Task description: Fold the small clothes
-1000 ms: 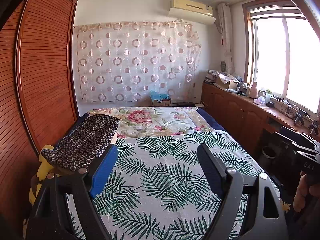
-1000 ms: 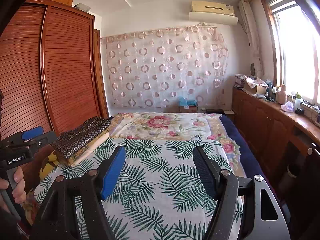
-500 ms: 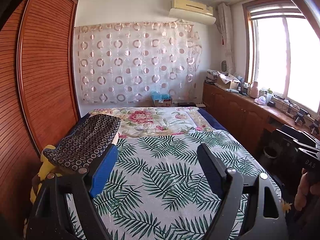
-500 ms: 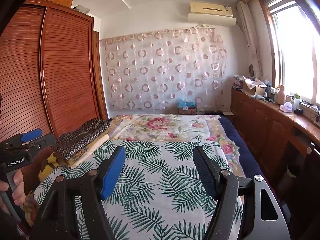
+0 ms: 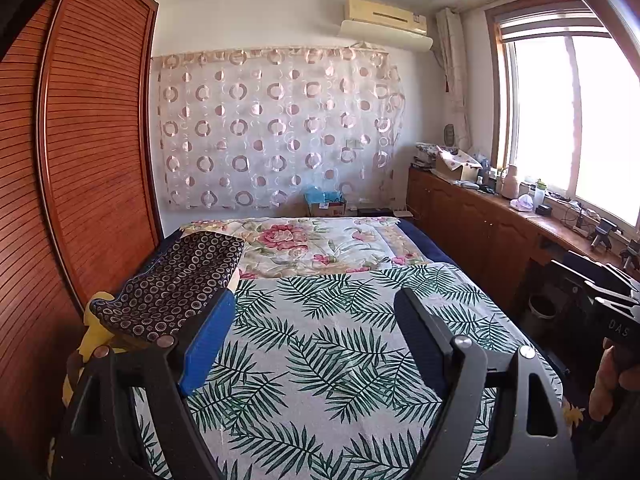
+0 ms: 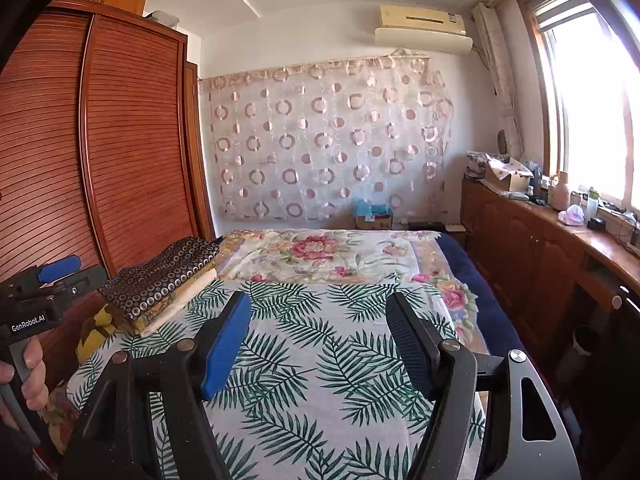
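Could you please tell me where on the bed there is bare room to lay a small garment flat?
The palm-leaf sheet is bare ahead of both open grippers, bordered by the floral quilt beyond and the navy edge window-side. The wardrobe-side edge is crowded: a stack of folded clothes sits there.

I've got both grippers pointing slightly downward, left gripper (image 5: 316, 304) and right gripper (image 6: 318, 308) with jaws spread wide, nothing between them; a hand (image 6: 28, 376) grips each handle.
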### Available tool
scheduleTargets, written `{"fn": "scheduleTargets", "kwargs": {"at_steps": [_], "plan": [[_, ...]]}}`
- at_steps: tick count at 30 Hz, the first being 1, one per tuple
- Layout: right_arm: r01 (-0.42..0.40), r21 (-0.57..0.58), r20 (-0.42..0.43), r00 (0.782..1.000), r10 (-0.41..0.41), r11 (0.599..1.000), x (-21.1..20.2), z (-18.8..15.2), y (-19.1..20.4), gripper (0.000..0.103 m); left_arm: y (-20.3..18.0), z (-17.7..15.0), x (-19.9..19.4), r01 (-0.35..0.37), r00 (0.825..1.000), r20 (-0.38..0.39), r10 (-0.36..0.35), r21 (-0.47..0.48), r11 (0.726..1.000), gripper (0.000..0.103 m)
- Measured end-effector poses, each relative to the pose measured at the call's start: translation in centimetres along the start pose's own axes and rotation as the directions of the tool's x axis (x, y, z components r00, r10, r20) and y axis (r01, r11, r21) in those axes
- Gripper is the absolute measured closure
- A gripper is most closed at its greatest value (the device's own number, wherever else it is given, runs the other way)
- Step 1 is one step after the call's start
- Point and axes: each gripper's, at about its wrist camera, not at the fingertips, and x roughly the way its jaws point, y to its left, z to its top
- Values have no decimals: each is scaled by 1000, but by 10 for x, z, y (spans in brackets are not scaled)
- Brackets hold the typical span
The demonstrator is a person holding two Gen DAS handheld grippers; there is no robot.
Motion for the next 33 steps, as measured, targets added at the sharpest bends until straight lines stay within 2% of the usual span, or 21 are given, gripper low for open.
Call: {"fn": "scheduleTargets", "kwargs": {"at_steps": [33], "plan": [[4,-7,9,1000,-4,1000,-1,1,-8,31,1,1,-3,-8,1000,12,8,-1,1000,21]]}}
